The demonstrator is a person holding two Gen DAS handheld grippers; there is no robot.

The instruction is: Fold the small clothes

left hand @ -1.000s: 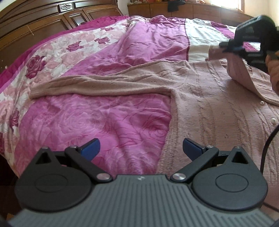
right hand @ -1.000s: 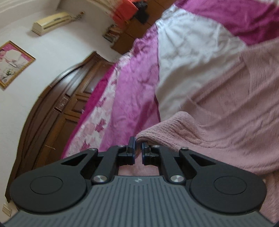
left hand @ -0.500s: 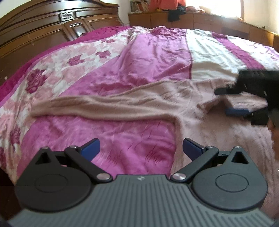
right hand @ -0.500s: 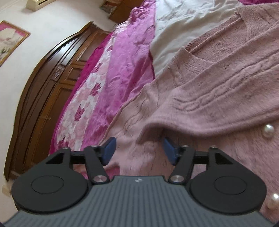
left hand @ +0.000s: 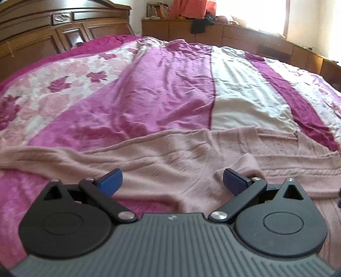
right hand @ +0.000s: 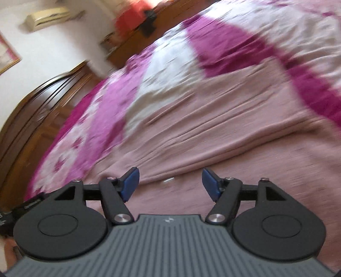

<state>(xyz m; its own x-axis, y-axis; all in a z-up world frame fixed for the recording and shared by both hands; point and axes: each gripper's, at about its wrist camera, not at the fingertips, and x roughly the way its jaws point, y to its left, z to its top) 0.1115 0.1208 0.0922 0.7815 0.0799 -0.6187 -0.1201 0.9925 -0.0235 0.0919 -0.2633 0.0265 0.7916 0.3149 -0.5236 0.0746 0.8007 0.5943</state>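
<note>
A dusty-pink knit cardigan (left hand: pixel 191 157) lies spread flat on the bed, one sleeve (left hand: pixel 42 157) stretched out to the left. My left gripper (left hand: pixel 172 181) is open, low over the cardigan where sleeve meets body, with nothing between its blue pads. The right wrist view is motion-blurred; there my right gripper (right hand: pixel 170 181) is open just above the cardigan (right hand: pixel 213 132), holding nothing. A small pale spot (right hand: pixel 168 180), perhaps a button, lies on the knit between its fingers.
A pink, magenta and white floral quilt (left hand: pixel 162 85) covers the bed. A dark wooden headboard (left hand: pixel 53 27) stands at far left, and a wooden cabinet (left hand: pixel 223 34) with clothes piled on top runs along the back under a bright window. An air conditioner (right hand: pixel 49 15) hangs on the wall.
My right gripper let go of the cardigan's front edge, opened wide, and is moving fast over the knit. My left gripper moved forward from the quilt onto the cardigan, staying open.
</note>
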